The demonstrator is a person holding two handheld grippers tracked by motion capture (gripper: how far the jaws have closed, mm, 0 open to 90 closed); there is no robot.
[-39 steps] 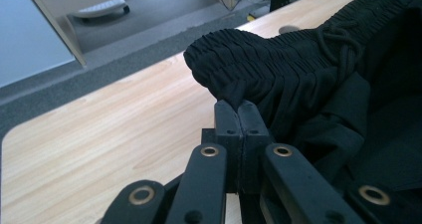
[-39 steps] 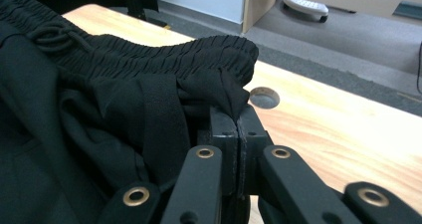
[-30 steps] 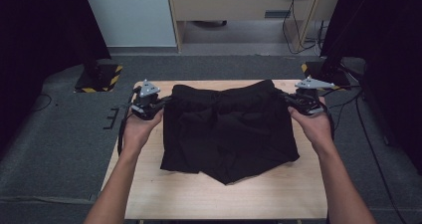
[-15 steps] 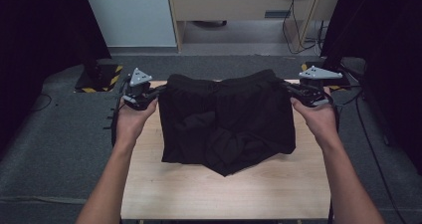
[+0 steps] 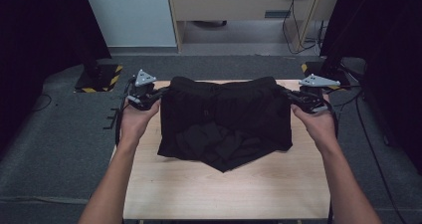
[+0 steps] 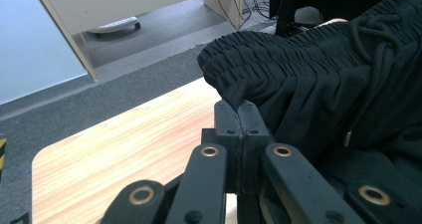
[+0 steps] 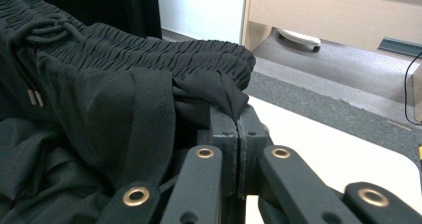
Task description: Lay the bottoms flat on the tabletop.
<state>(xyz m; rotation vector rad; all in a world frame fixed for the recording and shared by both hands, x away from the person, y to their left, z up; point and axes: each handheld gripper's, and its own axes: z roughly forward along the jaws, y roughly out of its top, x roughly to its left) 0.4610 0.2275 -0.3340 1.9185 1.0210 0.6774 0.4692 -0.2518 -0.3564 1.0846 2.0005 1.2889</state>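
Holding black drawstring shorts (image 5: 225, 119) stretched along the table's (image 5: 229, 191) far edge.
Pinching thin waistband corners, left gripper (image 6: 240, 115) and right gripper (image 7: 238, 119) pressed together; risking fabric slipping free, front layer bunching.

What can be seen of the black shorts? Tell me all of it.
The black shorts look like soft knit fabric, with a gathered elastic waistband and a drawcord ending in a metal tip. They are held by the two waistband ends, the left tool and right tool each shut on a pinch of cloth. The waistband is lifted at the far side of the wooden table; the legs lie crumpled and folded on the tabletop.
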